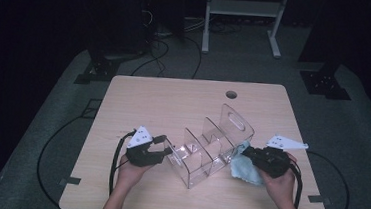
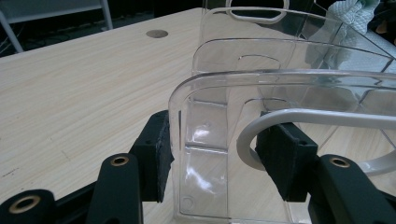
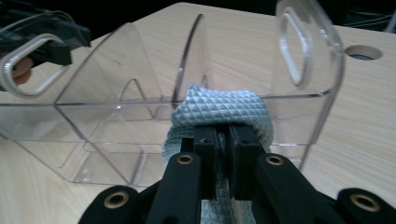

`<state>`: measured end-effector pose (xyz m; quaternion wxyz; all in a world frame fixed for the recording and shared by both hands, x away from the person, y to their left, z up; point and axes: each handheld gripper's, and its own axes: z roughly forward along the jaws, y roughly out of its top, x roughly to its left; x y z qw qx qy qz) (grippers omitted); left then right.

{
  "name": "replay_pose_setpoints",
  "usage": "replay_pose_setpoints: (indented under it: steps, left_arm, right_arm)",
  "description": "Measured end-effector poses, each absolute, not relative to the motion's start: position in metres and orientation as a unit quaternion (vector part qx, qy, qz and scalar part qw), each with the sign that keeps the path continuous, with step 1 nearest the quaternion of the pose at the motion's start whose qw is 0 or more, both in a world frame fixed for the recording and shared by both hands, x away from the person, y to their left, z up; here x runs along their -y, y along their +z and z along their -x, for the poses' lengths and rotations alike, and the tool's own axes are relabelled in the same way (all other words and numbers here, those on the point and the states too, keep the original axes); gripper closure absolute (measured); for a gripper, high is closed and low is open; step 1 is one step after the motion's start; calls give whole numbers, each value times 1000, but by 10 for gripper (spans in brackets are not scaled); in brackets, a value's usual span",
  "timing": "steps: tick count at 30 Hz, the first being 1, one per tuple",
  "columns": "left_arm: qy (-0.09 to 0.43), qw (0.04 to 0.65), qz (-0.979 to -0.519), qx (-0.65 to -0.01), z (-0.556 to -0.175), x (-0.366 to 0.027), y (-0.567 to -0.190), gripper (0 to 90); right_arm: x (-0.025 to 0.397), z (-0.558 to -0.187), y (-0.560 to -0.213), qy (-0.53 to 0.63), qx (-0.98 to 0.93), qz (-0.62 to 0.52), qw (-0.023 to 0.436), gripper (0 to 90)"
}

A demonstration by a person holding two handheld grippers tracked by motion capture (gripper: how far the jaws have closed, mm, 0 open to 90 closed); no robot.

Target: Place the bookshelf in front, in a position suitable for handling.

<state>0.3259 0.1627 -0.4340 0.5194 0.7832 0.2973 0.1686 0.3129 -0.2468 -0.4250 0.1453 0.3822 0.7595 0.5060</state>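
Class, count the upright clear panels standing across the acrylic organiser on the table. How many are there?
3: the tall handled panel at the far end, one mid-rack, and the near one by the left tongs.

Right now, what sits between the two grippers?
In the high view, the clear plastic divided organizer spans between left gripper and right gripper, which pinches a light blue cloth.

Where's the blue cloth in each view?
High view: the cloth lies right of centre, at the clear rack's right end, under the right gripper.
Left gripper view: top right corner, seen beyond the rack walls.
Right gripper view: centre, pinched between the jaws against the rack's side.
Shared landmark: the round hole in the table.
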Motion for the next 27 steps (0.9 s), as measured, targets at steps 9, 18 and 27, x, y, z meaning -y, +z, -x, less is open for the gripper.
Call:
replay_pose_setpoints:
  steps: [9,18,27]
  left_arm:
    - [169,519,-783,-298,-326,-162,-434,466]
    - [172,516,-785,-296,-325,-161,-434,466]
    - [170,518,-784,-296,-325,-162,-434,466]
  right_arm:
    - [238,-307,-431,510,-759,-382,134,834]
    - [244,-310,-431,501,-754,-395,154,835]
    - [218,-295,-429,499,-782,-345,142,834]
